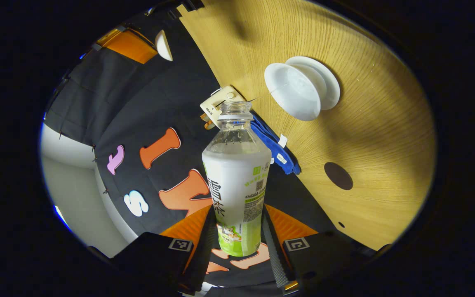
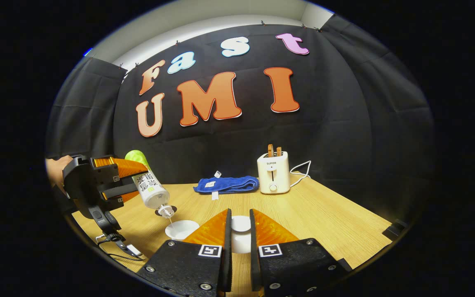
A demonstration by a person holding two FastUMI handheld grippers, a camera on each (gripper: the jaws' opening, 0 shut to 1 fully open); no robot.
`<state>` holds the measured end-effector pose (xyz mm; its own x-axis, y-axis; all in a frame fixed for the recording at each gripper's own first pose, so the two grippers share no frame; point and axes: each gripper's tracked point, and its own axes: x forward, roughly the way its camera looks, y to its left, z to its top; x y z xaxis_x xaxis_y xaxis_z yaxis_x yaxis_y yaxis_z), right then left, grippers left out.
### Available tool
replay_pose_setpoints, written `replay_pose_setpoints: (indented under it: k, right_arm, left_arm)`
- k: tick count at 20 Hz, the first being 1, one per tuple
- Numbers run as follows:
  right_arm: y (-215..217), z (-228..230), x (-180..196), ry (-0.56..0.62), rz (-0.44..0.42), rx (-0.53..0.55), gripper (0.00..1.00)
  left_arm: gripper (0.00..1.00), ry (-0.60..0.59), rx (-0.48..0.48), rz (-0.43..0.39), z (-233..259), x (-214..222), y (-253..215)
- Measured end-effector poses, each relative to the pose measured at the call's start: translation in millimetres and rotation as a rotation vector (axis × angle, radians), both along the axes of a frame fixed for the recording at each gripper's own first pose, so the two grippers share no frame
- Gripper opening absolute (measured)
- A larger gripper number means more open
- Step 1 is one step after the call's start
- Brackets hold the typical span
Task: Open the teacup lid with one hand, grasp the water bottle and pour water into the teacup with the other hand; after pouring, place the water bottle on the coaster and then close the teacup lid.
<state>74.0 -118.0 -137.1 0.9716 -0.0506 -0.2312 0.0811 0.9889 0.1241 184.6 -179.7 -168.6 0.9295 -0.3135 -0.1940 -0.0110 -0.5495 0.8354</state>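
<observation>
Bench (image 2: 328, 222): pale wood-grain top, carrying every item listed below.

Towel (image 2: 227, 184): blue, folded, at the back edge just beside the toaster (image 2: 273, 172).

Water bottle (image 1: 237, 181): uncapped, labelled, partly full. Clamped across its lower body by the left tongs (image 1: 237, 243), both fingers pressing on it. In the right gripper view the bottle (image 2: 149, 185) is tipped mouth-down over the teacup, a thin stream falling from its neck.

Teacup (image 1: 293, 93): white, open, standing on the bench. Its position relative to the bottle mouth is best read in the right gripper view, where the teacup (image 2: 182, 229) sits directly beneath the stream.

Teacup lid (image 2: 241, 225): white, held between the fingers of the right tongs (image 2: 237, 231), which are closed to a narrow gap around it; whether it hangs clear of the bench cannot be told.

Coaster (image 1: 338, 175): dark disc, unoccupied, near the cup.

Handling note, pour in progress: hold the tilt steady and shallow, mouth centred over the cup. A steeper angle would likely gulp and splash. Keep the lid well aside.
</observation>
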Motion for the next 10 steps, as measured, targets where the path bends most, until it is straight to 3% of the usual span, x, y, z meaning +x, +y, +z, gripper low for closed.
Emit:
replay_pose_setpoints:
  k: [4, 8, 10]
  right_arm:
    - [6, 2, 4, -0.002, 0.014, 0.002, 0.18]
    - [17, 7, 12, -0.009, 0.031, 0.005, 0.18]
    - [25, 6, 17, -0.005, 0.043, -0.006, 0.18]
  left_arm:
    - [0.64, 0.036, -0.129, 0.013, 6, 0, 7]
    - [0.63, 0.027, -0.322, 0.007, 36, 2, 12]
    - [0.66, 0.031, -0.468, 0.024, 51, 9, 22]
